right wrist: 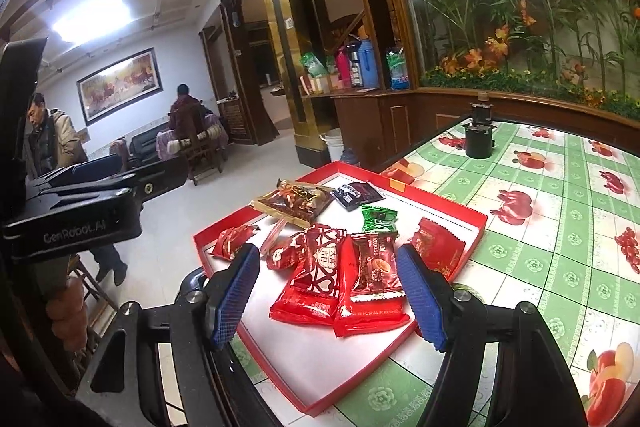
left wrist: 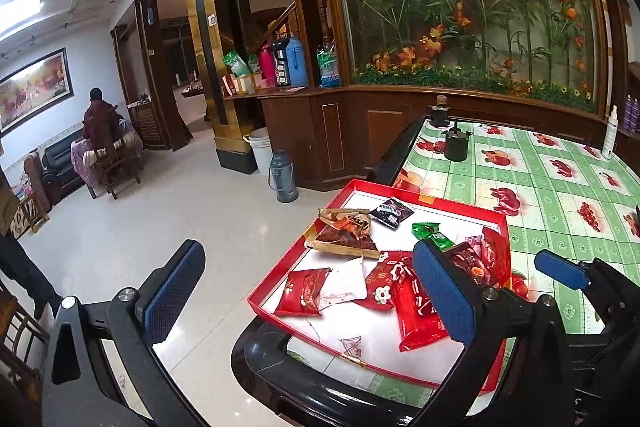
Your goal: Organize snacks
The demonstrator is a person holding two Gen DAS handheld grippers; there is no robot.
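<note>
Right gripper (right wrist: 326, 291) wide, empty, hovering over red packets (right wrist: 320, 279) at red tray (right wrist: 478, 223) near edge (left gripper (left wrist: 306, 295) equally wide, idle). Step: approach. Next: descend, close on one packet.

The left wrist view looks forward and slightly downward along its claw (left wrist: 308, 295) from the near corner of the tabletop (left wrist: 560, 187), with the red tray (left wrist: 340, 195) close ahead to the right. The right wrist view sits just to its right, nearer the red tray (right wrist: 452, 207), facing likewise. Both share the tray, the tabletop (right wrist: 560, 195), the flower panel and the room beyond.
</note>
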